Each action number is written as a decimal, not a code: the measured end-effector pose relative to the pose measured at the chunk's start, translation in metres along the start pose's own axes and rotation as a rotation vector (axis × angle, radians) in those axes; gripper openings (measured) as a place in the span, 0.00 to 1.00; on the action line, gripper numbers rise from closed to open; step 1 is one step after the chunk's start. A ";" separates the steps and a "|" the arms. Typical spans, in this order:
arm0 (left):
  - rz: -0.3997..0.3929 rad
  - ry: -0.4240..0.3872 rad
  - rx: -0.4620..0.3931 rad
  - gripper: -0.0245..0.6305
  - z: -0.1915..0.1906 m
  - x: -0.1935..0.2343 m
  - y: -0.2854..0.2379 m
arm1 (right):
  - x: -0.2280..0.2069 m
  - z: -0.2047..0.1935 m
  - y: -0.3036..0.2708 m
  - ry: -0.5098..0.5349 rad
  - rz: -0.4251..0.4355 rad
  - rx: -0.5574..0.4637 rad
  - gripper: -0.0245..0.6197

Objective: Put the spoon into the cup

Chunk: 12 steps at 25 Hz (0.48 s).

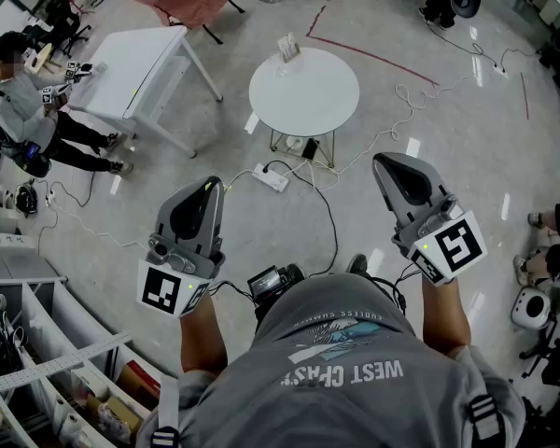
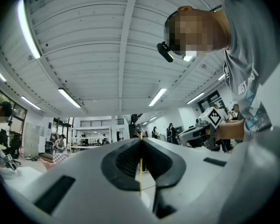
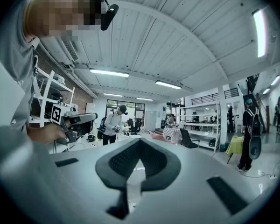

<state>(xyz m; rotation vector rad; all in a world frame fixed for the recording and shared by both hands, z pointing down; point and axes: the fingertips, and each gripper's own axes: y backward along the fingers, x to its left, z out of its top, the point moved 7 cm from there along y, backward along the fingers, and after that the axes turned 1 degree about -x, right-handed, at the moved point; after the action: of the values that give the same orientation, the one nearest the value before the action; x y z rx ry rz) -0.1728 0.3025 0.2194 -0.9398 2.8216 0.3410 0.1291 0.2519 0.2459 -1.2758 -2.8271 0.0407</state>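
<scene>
Plainly, left hand-held gripper [image 1: 210, 184] and right hand-held gripper [image 1: 382, 161], jaws together, empty, well apart from round table [image 1: 327, 101].

Premises: open-plan lab or workshop.
Floor [image 1: 448, 129]: pale, polished; loose cables [image 1: 330, 220], power strip [image 1: 271, 176], red tape line [image 1: 373, 56].
Furniture: round white table [image 1: 303, 91], white bench [image 1: 135, 73], metal racking [image 1: 47, 334].
Ceiling [image 2: 107, 45]: ribbed panels, strip lights [image 2: 69, 97].
Occupants: seated person [image 1: 19, 105], others standing.
</scene>
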 end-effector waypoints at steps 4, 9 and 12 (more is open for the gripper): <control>-0.001 0.002 0.003 0.04 -0.001 0.000 -0.004 | -0.005 0.000 0.000 0.001 0.000 0.005 0.04; 0.000 0.008 0.001 0.04 -0.004 0.003 -0.002 | -0.002 -0.002 -0.004 0.001 -0.002 0.010 0.04; -0.003 0.014 0.002 0.04 -0.007 0.007 0.002 | 0.002 -0.003 -0.007 0.002 -0.007 0.014 0.04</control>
<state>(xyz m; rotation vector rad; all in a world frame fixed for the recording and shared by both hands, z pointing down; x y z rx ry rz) -0.1802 0.2978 0.2247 -0.9499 2.8321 0.3322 0.1222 0.2485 0.2494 -1.2628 -2.8244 0.0595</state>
